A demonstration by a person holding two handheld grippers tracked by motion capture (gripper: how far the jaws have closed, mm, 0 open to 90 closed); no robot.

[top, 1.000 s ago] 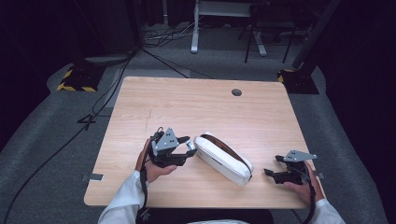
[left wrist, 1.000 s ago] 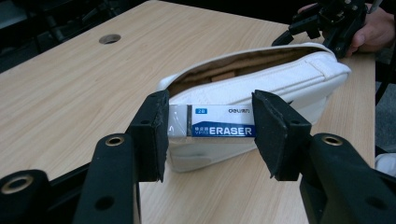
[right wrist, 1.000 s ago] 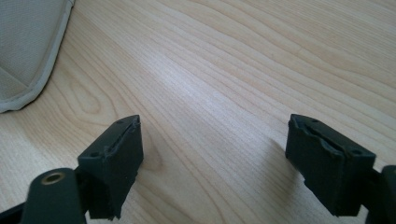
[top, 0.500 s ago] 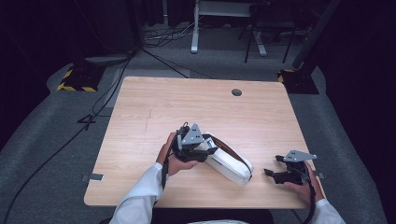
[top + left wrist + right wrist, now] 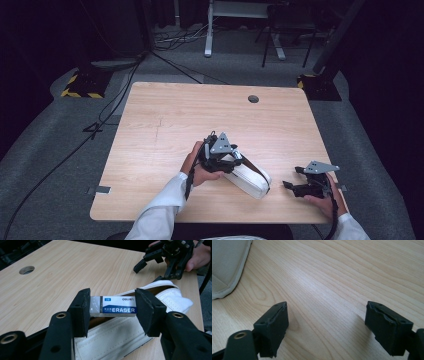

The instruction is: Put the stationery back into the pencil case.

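A white pencil case [image 5: 250, 179] lies on the wooden table [image 5: 165, 120], its zip open along the top. My left gripper [image 5: 234, 159] hangs over the case's left end, shut on a white eraser [image 5: 113, 306] with a blue label. In the left gripper view the eraser sits lengthwise between both pads, just above the open slot of the pencil case [image 5: 117, 340]. My right gripper [image 5: 291, 179] rests near the table's front right corner, jaws wide open over bare wood, a short way right of the case. A corner of the case [image 5: 227, 267] appears at the upper left of the right gripper view.
A round cable hole [image 5: 253, 99] is set in the table's far side. The table's front edge runs close under both hands. Cables [image 5: 100, 115], yellow-striped stand feet [image 5: 80, 85] and a metal frame [image 5: 235, 20] lie on the floor beyond the table.
My left gripper has carried the eraser rightward across the table, from left of the pencil case to above its left end. The right gripper has stayed put.
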